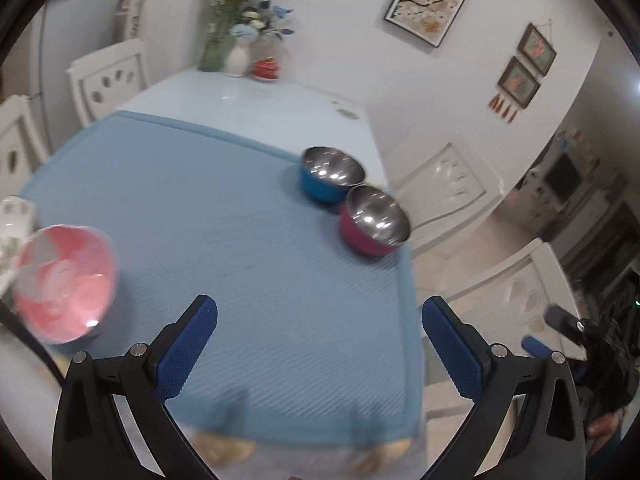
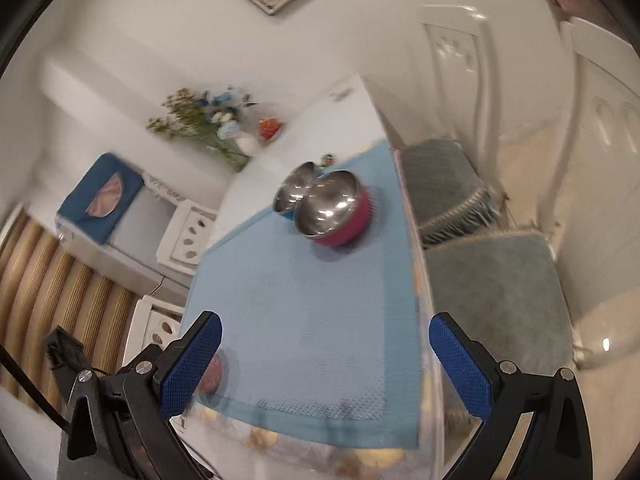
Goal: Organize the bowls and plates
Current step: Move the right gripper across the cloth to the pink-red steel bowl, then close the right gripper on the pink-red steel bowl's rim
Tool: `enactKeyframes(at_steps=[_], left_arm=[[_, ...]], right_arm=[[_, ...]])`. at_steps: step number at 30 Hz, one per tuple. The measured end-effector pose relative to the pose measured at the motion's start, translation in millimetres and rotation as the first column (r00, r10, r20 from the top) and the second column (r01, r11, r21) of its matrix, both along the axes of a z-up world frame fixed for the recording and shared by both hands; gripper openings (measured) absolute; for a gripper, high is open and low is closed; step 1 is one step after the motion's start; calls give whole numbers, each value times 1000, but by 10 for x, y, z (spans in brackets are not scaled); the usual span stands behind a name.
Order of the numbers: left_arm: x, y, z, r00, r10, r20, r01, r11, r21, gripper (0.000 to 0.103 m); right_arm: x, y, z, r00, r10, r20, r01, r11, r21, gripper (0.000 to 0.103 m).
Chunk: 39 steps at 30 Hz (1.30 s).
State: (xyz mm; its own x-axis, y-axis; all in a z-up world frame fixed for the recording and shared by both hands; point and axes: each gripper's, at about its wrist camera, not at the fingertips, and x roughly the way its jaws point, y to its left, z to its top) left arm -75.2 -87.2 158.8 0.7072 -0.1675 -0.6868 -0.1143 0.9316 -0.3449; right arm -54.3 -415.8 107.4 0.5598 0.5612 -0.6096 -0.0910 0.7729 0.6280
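steel-lined pink bowl (image 1: 374,221) touches blue bowl (image 1: 331,175) on mat (image 1: 224,216).

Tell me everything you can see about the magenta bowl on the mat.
The magenta bowl has a pink-red outer wall and a shiny, steel-looking inside that appears empty. It sits upright near the right edge of the blue mat, close against the blue bowl behind it; whether they touch is unclear. Neither gripper holds it.
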Motion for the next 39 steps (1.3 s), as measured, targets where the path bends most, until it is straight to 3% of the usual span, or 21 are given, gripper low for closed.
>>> enactKeyframes(at_steps=[3, 7, 10, 15, 17, 19, 21, 23, 27, 30, 33, 36, 37, 38, 39], left_arm=[[328, -155, -89, 1000, 18, -23, -18, 1000, 6, 102], [737, -313, -162, 998, 50, -47, -52, 998, -32, 102], [1074, -476, -248, 993, 105, -52, -106, 994, 1, 102], [1487, -794, -553, 954, 294, -61, -280, 944, 175, 102], [1549, -849, -617, 942, 326, -78, -314, 939, 140, 102], [1640, -909, -689, 936, 332, -115, -323, 942, 89, 102], [1735, -935, -733, 928, 341, -150, -327, 939, 108, 102], [1782, -938, -769, 921, 353, -163, -339, 934, 109, 101], [1940, -857, -885, 901, 377, -216, -379, 925, 35, 101], [2005, -759, -1029, 856, 415, -308, -434, 901, 5, 91], [2061, -673, -1181, 831, 413, -373, -464, 884, -55, 83], [2130, -654, -1283, 809, 410, -421, -472, 880, -49, 68], [2158, -648, -1318, 803, 401, -441, -469, 882, -52, 58], [2193, -642, -1368, 803, 373, -465, -455, 887, -73, 45], [2206, -639, -1376, 809, 362, -464, -447, 890, -85, 42]], right_arm=[[132, -186, 48, 999, -30, 10, 31, 995, -96, 103], [503, -391, -49, 999, -23, -27, 20, 992, -121, 103], [931, -406, -181, 995, 83, -58, -92, 981, -170, 103], [1801, -401, -542, 945, 323, -56, -322, 946, 33, 103], [2112, -366, -685, 924, 363, -121, -361, 932, 40, 103], [2380, -388, -771, 914, 383, -133, -371, 922, 106, 103], [2567, -359, -853, 906, 399, -145, -380, 914, 140, 103], [2754, -226, -932, 887, 422, -188, -406, 906, 118, 103], [3042, 114, -1038, 846, 480, -234, -487, 873, 30, 103], [3170, 307, -1047, 827, 502, -253, -524, 851, -22, 103], [3230, 465, -1037, 818, 516, -253, -548, 833, -73, 103], [3252, 613, -1067, 796, 543, -268, -576, 815, -63, 102], [3272, 674, -1089, 790, 547, -276, -582, 811, -60, 100], [3281, 726, -1116, 783, 548, -294, -588, 807, -61, 99], [3294, 777, -1149, 773, 550, -316, -593, 803, -54, 93]])
